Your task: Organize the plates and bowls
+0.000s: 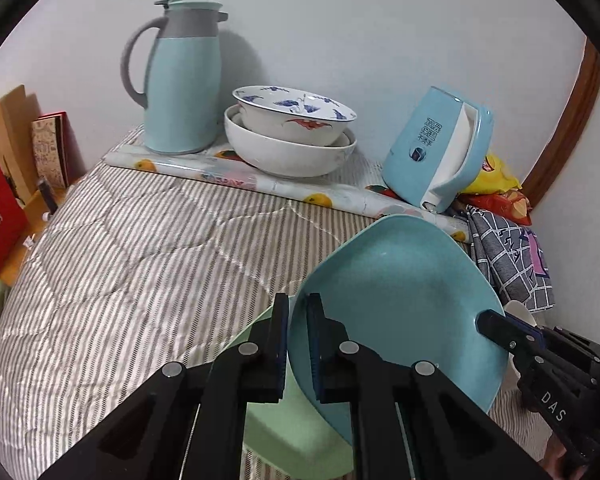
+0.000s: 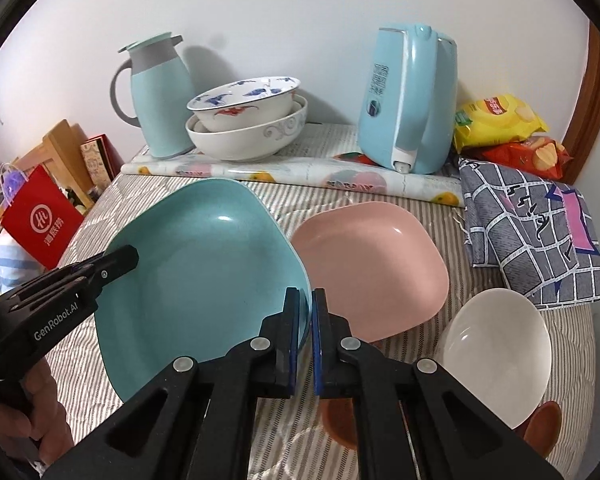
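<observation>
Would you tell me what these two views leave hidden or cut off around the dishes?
- Green plate, left wrist view: mostly hidden by the blue plate and left gripper.
- Brown dish under the white bowl, right wrist view: only slivers show.
- Pink plate: absent from the left wrist view, behind the blue plate.

A home room is being shown: a quilted striped cloth [image 1: 132, 264], a thermos jug [image 1: 176, 80], snack bags [image 2: 508, 132] being kept against a plain wall.
</observation>
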